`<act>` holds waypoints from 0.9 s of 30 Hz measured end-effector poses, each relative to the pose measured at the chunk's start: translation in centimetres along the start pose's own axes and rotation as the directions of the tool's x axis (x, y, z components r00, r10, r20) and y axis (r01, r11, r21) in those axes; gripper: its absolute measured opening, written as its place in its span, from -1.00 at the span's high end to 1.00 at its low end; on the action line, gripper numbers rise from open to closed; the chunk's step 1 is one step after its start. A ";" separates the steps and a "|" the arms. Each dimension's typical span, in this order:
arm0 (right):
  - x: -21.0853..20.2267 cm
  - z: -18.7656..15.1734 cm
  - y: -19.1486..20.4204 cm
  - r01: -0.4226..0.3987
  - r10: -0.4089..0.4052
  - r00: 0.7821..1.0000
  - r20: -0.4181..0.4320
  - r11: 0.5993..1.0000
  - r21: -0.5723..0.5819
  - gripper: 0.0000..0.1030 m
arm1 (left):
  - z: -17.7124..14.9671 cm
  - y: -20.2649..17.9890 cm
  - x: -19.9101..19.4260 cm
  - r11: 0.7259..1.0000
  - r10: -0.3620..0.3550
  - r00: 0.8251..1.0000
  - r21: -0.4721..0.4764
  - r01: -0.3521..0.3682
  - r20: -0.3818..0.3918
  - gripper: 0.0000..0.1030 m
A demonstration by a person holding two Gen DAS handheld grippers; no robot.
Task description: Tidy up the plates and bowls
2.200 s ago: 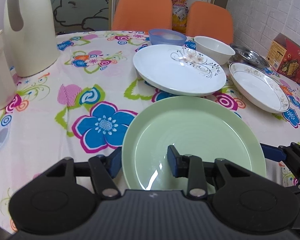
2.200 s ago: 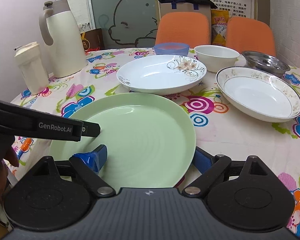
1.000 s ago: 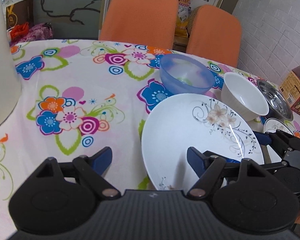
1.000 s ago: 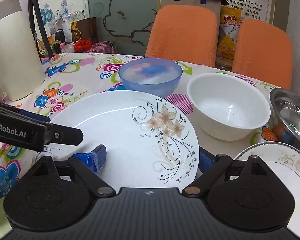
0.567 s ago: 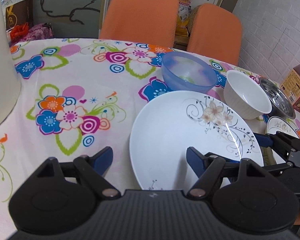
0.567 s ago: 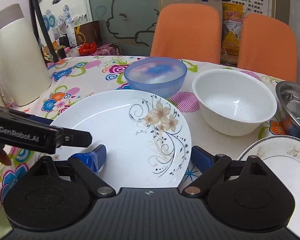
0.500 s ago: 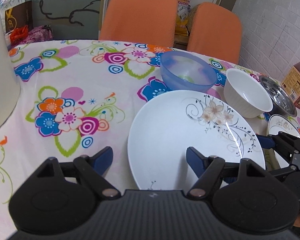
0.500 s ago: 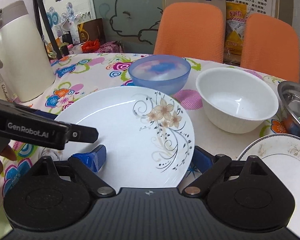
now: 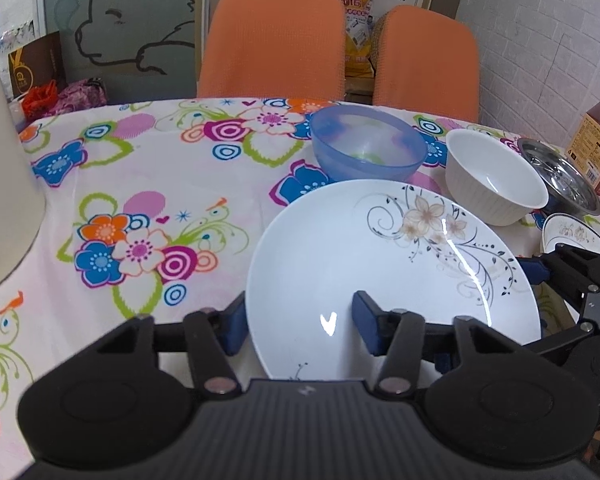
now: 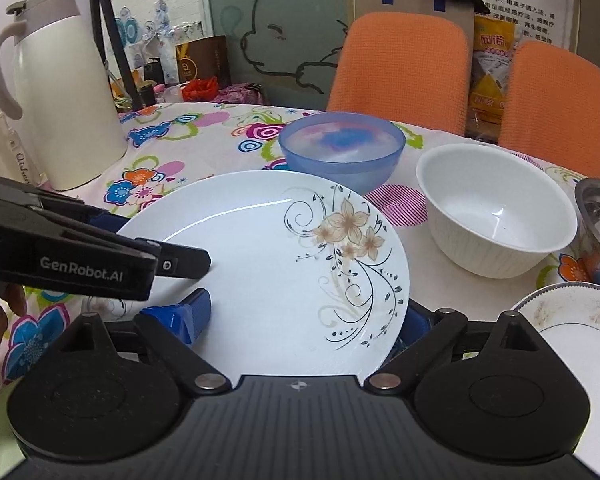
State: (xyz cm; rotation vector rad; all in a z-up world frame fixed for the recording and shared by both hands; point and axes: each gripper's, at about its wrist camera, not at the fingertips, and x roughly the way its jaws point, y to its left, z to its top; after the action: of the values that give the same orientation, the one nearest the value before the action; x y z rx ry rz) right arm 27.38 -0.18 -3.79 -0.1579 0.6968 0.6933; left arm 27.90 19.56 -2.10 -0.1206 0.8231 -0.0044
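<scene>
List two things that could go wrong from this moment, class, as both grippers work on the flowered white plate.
1. Each gripper takes the flowered plate only at its rim, the left gripper one side, the right gripper the other; uneven pulling could let the glossy plate slip or tip.

2. The blue bowl and white bowl sit just beyond the plate's far edge; pushing forward might knock them.

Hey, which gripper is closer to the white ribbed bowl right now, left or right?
Right. The right gripper straddles the flowered plate's edge on the side next to the white ribbed bowl. The left gripper straddles the plate's opposite edge, farther away.
</scene>
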 end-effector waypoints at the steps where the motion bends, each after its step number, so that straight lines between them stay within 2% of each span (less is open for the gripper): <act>1: -0.2 -0.3 -0.2 -0.012 0.012 1.000 0.018 1.000 -0.010 -0.51 | -0.1 0.1 -0.1 1.000 0.007 1.000 -0.006 -0.007 0.010 0.10; 4: -0.6 -0.7 -0.6 -0.023 0.024 0.999 0.043 0.999 -0.024 -0.42 | -0.2 0.5 -0.2 0.999 0.020 1.000 -0.038 -0.019 0.025 0.31; 8: -0.4 -0.2 -0.3 -0.002 0.002 0.999 0.032 1.000 0.008 -0.41 | 0.2 0.3 -0.3 0.997 0.040 0.999 -0.059 -0.040 0.008 0.38; 11: -0.8 0.3 -0.8 -0.034 0.032 0.999 0.034 0.997 0.072 -0.41 | 0.6 0.0 -1.0 0.998 0.046 0.999 -0.054 -0.045 0.023 0.55; 20: -4.3 0.8 0.6 -0.019 0.012 0.996 0.093 0.997 0.071 -0.41 | 0.8 -1.0 -5.0 0.999 0.045 0.995 -0.023 -0.043 0.092 0.57; 27: -8.7 -2.2 2.7 -0.019 0.009 0.995 0.103 0.996 0.090 -0.42 | -2.6 -2.7 -9.4 0.999 0.031 0.994 0.006 -0.032 0.109 0.57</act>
State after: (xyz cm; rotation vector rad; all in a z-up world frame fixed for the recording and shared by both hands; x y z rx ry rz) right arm 19.67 -3.58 0.38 -0.0336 0.6307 0.6771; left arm 19.73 17.09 3.28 -0.1003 0.7163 0.0284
